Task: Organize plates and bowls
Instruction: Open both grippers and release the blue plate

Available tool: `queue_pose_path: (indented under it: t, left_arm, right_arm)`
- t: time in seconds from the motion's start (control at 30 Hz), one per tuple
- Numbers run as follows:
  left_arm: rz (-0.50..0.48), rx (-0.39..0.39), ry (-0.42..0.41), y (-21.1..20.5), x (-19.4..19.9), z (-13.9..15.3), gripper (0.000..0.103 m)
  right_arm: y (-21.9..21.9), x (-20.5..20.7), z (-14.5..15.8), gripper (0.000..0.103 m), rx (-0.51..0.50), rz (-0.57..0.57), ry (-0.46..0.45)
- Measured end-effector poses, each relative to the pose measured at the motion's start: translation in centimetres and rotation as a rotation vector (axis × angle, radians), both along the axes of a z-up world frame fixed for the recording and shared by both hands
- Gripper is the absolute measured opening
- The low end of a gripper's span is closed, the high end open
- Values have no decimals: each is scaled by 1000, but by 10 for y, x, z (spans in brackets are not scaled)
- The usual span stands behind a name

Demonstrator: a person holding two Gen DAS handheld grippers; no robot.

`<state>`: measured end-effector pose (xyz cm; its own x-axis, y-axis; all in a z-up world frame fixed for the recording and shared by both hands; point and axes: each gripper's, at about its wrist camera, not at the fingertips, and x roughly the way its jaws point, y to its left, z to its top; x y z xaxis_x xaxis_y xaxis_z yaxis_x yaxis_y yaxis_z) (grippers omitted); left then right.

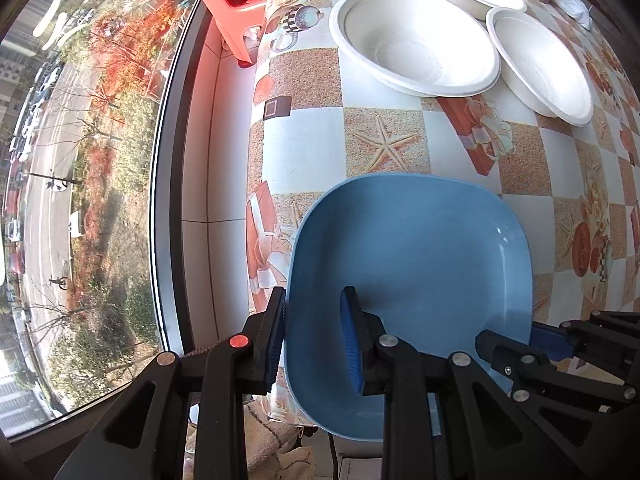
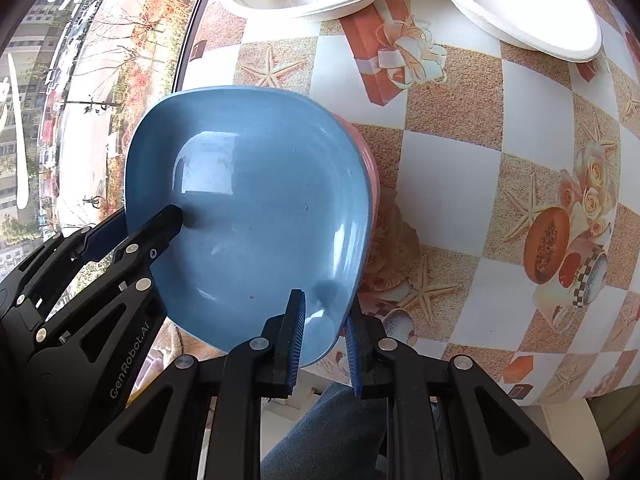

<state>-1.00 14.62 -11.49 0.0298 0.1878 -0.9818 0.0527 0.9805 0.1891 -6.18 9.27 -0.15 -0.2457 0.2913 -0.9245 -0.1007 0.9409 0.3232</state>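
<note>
The blue plate (image 2: pixel 256 216) is glossy, rounded-square with a shallow well, and sits on a pink plate (image 2: pixel 370 168) whose rim peeks out at its right edge. Both overhang the near left edge of the worktop (image 1: pixel 400 120), beside the window. The left tongs (image 1: pixel 314 344) pinch the blue plate's left rim; the right tongs (image 2: pixel 325 346) pinch the stacked rims at the near corner. Three white bowls (image 1: pixel 416 40) lie farther back.
</note>
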Motion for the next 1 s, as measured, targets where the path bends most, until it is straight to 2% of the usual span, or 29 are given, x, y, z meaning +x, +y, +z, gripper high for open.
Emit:
queue_pose_path:
  t: [0.07, 0.1, 0.13, 0.17, 0.2, 0.23, 0.27, 0.33, 0.37, 0.4, 0.43, 0.47, 0.5, 0.63, 0.73, 0.83, 1.0]
  left_arm:
    - [3, -3, 3, 2, 1, -3, 29]
    - [3, -4, -2, 3, 2, -3, 32]
    - [2, -15, -5, 3, 1, -1, 39]
    - [3, -15, -6, 3, 2, -1, 52]
    - [2, -5, -12, 2, 1, 0, 60]
    - [0, 10, -25, 0, -1, 1, 73]
    - [-3, 31, -38, 0, -2, 3, 77]
    - [-4, 57, -43, 1, -6, 6, 77]
    - [7, 52, -41, 3, -8, 7, 78]
    - [20, 36, -40, 6, -10, 9, 79]
    - [30, 22, -40, 8, -11, 10, 79]
    - [38, 12, -43, 8, -14, 13, 80]
    - [42, 1, -48, 8, -16, 14, 80]
    - [29, -47, -40, -6, -24, 19, 81]
    - [-19, -89, -24, -27, -30, 21, 81]
    - [-102, -124, -7, -57, -35, 22, 81]
    - [-233, -151, 10, -106, -39, 27, 81]
  right_arm:
    - [4, 2, -4, 22, -2, -1, 7]
    - [1, 1, -3, 22, 0, -9, 12]
    - [2, 3, -5, 22, 1, -17, 15]
    - [3, 4, -7, 22, 4, -19, 14]
    - [3, 5, -6, 22, 14, -18, 12]
    - [4, 6, -6, 22, 20, -14, 10]
    - [5, 7, -6, 22, 18, -8, 4]
    - [-8, 8, -1, 24, 11, 5, -10]
    - [-9, 8, 0, 34, -3, 14, -19]
    - [-18, -2, 9, 53, -27, 24, -35]
    - [-20, -2, 11, 63, -45, 35, -58]
    - [-25, -5, 14, 78, -47, 47, -83]
    - [-32, -9, 18, 85, -46, 56, -100]
    - [-55, -16, 17, 85, -76, 53, -110]
    - [-81, -26, 14, 85, -120, 23, -117]
    - [-106, -36, 12, 85, -152, -34, -113]
    - [-155, -54, 15, 85, -167, -190, -99]
